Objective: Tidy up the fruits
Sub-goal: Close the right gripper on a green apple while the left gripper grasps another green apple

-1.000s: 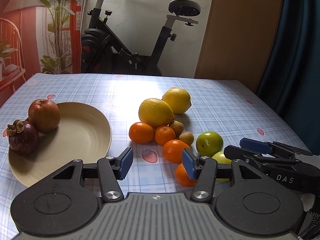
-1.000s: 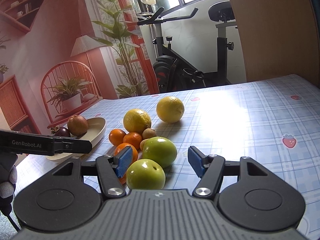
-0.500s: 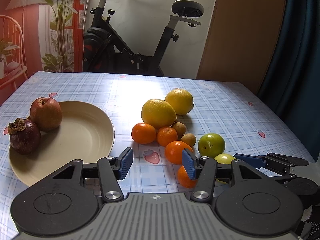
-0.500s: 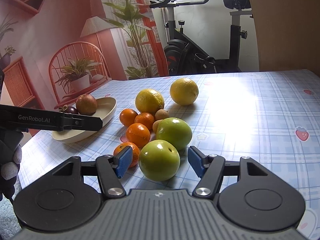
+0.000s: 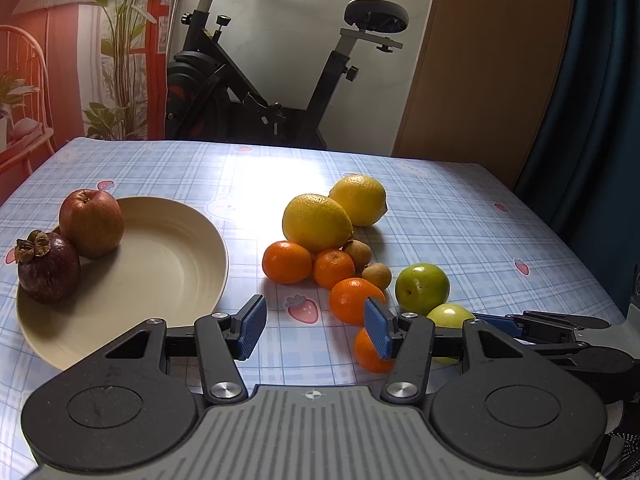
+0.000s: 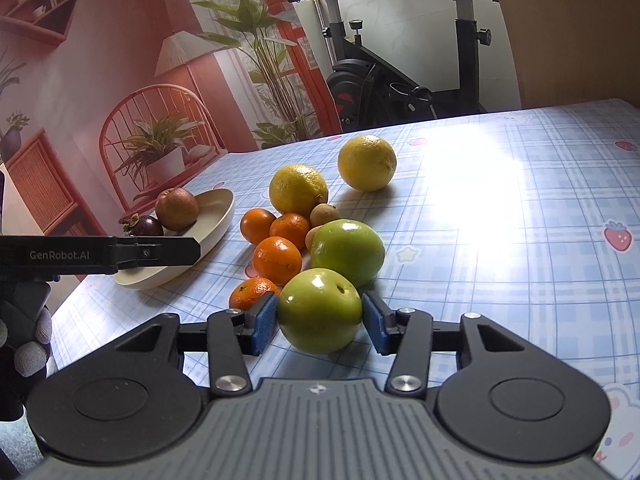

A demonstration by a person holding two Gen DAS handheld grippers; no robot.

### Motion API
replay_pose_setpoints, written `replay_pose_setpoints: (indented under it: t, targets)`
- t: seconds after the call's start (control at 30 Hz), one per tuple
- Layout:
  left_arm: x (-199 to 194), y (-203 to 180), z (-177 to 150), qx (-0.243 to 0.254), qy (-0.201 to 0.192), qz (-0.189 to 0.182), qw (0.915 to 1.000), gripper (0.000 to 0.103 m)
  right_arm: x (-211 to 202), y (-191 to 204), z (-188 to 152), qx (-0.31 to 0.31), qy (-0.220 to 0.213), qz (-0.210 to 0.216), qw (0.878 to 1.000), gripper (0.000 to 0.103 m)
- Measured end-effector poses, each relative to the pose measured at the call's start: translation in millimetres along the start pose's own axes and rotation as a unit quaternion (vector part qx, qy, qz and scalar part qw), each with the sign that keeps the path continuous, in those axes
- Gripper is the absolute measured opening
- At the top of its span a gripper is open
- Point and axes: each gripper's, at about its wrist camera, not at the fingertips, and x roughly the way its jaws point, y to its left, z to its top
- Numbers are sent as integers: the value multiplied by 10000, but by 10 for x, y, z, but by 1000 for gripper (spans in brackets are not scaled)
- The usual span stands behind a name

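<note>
Left wrist view: blue plaid tablecloth [image 5: 440, 216] with strawberry prints, exercise bike [image 5: 256, 80] behind, left gripper [image 5: 316, 330] open over bare cloth. Right wrist view: right gripper [image 6: 319, 322] closing around the nearest green apple [image 6: 319, 310], both pads touching it, beside the tangerines [image 6: 277, 260].

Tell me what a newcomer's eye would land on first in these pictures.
First, the near green apple sitting between the closing pads of the right claw, on the checked tablecloth. Next, the pile of oranges and lemons behind it, then the beige plate at left holding a red apple and a mangosteen.
</note>
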Motion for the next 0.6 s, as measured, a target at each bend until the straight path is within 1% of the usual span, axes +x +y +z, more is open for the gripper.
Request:
replay_pose_setpoints:
  t: [0.1,0.23,0.3,0.4,0.43,0.5,0.6]
  targets:
    - [3,-6,-6,26,0,-18,10000,57,-11,13,-4,-16,-21,-28,10000,49]
    - [8,-28,-4,116,-18,-69,9999,57,-85,-1,52,50,-169,-196,9997,49]
    - [50,-77,20,290,-22,-165,9994,56,-147,-46,98,40,-272,-257,9993,49]
    - [137,-206,70,657,-95,-314,9973,56,-196,-158,156,-4,-315,-527,9981,49]
    - [169,-255,88,791,-107,-398,9960,55,-215,-211,170,10,-336,-608,9976,49]
    - [255,-373,118,1115,-95,-577,9920,51,-249,-281,188,41,-367,-739,9966,49]
    - [394,-507,125,1408,25,-696,9876,50,-291,-377,207,100,-417,-914,9949,49]
